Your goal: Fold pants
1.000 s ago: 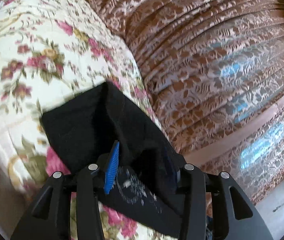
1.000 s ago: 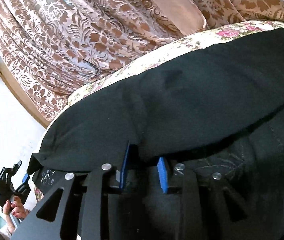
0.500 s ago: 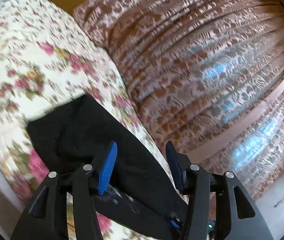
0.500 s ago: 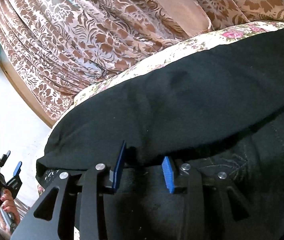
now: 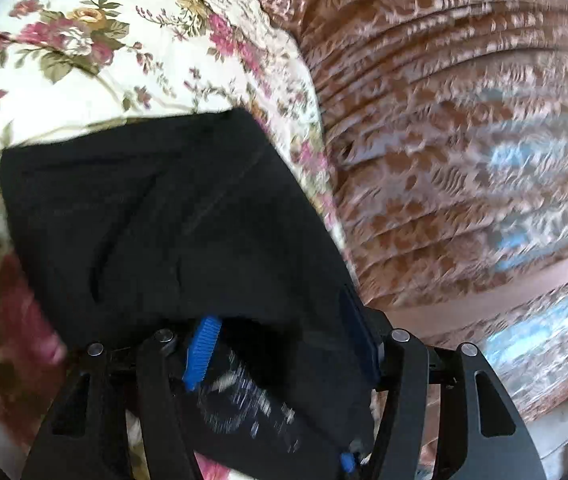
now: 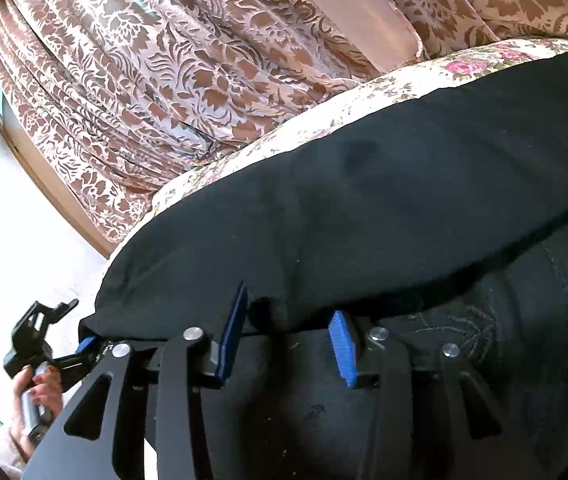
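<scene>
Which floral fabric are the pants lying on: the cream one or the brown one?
The cream rose-print bedspread. The black pants lie on it; the brown damask curtain hangs behind the bed, clear of them.

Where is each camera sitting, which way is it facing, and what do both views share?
Left wrist view: sits behind the left tool, faces along its blue pads over folded black pants on a floral bedspread, patterned curtain beyond; only the tool's own fingers show.
Right wrist view: sits behind the right tool, faces across the pants toward the curtain; a hand holding the left tool shows at the lower left edge.
Shared: pants, bedspread, curtain, left tool.
</scene>
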Demonstrator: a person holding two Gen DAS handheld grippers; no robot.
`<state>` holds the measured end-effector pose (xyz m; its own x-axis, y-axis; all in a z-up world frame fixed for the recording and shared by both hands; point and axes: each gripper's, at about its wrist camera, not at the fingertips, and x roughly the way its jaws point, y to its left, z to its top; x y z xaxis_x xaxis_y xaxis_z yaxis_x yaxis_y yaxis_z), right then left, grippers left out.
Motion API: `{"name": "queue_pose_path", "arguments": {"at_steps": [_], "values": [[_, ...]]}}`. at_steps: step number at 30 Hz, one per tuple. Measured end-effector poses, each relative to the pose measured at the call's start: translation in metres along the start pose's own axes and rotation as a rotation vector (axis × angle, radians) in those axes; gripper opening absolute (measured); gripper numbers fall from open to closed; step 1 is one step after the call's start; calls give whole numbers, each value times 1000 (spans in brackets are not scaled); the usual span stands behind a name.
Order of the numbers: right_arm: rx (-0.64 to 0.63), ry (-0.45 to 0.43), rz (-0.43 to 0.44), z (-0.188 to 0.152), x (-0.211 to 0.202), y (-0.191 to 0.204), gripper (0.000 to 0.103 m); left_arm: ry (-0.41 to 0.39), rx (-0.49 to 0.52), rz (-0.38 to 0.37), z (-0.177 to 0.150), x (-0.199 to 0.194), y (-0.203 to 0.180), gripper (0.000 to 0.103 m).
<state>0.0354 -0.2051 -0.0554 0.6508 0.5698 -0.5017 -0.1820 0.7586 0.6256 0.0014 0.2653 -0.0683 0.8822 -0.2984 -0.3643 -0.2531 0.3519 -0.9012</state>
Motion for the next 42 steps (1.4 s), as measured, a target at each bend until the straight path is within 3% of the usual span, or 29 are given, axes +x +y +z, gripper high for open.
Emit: {"name": "queue_pose_path", "arguments": {"at_steps": [1,3,6,11,13,14,15,17,22,27,33,37,42], "values": [[5,-2,0,1,-2,0,49,-3,1,6,2,2,0,48],[27,-11,-8,1,-7,1,56,13,22,9,5,6,-2,30],[98,-32,1,5,-16,-4,61,22,51,4,11,6,-5,16],[302,-52,35,19,-21,-26,60,-6,101,-58,20,-4,-17,7],[389,-67,41,25,-21,-36,51,-7,124,-63,21,-6,-20,7],[429,-67,29,28,-19,-42,39,-4,136,-63,22,-6,-23,7],[451,-64,19,31,-18,-46,19,-2,140,-64,23,-5,-25,6],[481,-71,27,39,-21,-53,9,-1,144,-80,26,-5,-29,6],[305,-157,37,65,-62,-19,9,-13,194,-144,30,-19,-45,6],[175,-174,73,61,-99,14,9,-21,241,-178,24,-43,-48,6],[-11,-69,-37,9,-100,32,9,-3,225,-80,15,-57,-6,6],[1,14,-97,-24,-80,12,9,26,216,5,6,-49,23,6],[54,46,-95,-35,-69,-4,9,31,200,33,3,-43,41,6]]}}
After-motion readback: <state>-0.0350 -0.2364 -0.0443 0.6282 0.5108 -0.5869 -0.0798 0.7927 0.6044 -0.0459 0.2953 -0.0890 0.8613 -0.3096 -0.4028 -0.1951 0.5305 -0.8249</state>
